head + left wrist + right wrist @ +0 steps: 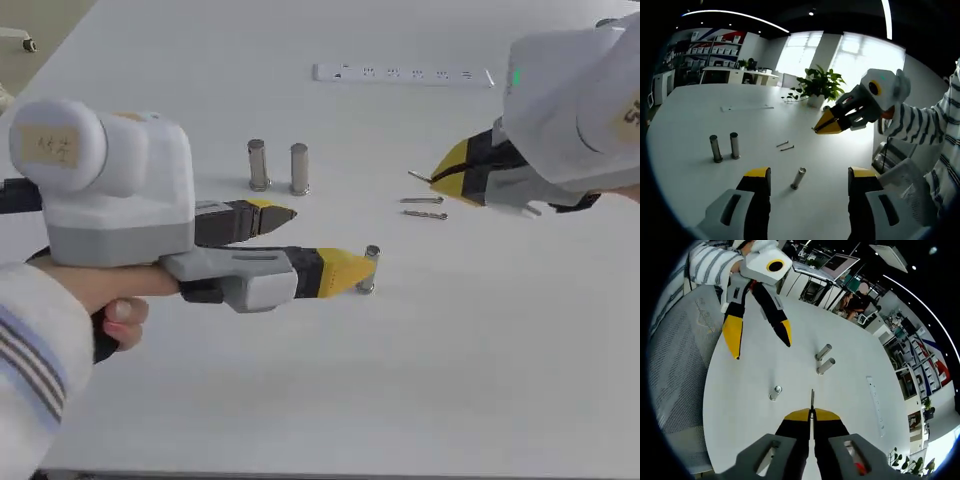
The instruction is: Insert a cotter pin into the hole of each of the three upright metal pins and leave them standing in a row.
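On the white table [450, 350] three metal pins stand up: a far pin [258, 163], its neighbour pin [299, 167] just right of it, and a lone pin [369, 268] nearer. I can see no cotter pin in any of them, so all three are left to do. The right gripper [437, 180] is squeezed tight on one held cotter pin [812, 397]. Two loose cotter pins [422, 200] lie just beside it. The left gripper [333, 238] is wide open, its near jaw right by the lone pin.

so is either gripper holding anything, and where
The right gripper is shut on a cotter pin, gripped at one end, the rest sticking out. The left gripper is open, holding nothing.
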